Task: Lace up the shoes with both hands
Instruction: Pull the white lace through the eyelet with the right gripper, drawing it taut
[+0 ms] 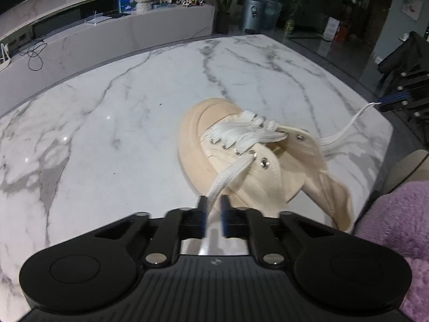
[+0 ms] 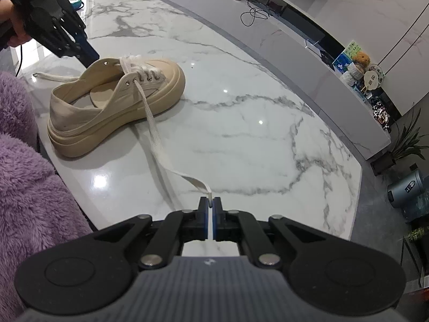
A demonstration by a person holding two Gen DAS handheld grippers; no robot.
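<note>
A beige platform shoe [image 1: 193,145] [image 2: 112,112] lies on the marble table [image 1: 107,134], partly laced with a flat white lace. One strand [image 1: 228,177] runs from a near-side eyelet down between the blurred fingers of my left gripper [image 1: 213,201], which is shut on it just in front of the shoe. From the right wrist view, the left gripper [image 2: 92,57] hovers at the shoe's collar. The other strand [image 2: 152,126] [image 1: 346,128] trails across the table to my right gripper [image 2: 211,201] [image 1: 386,102], shut on its tip.
A purple fleece sleeve [image 1: 396,214] [image 2: 26,187] lies along the table's near edge beside the shoe's heel. A hand [image 2: 16,30] holds the left gripper. Dark chairs [image 1: 402,61] stand past the table's corner. A marble console with clutter [image 1: 144,0] is behind.
</note>
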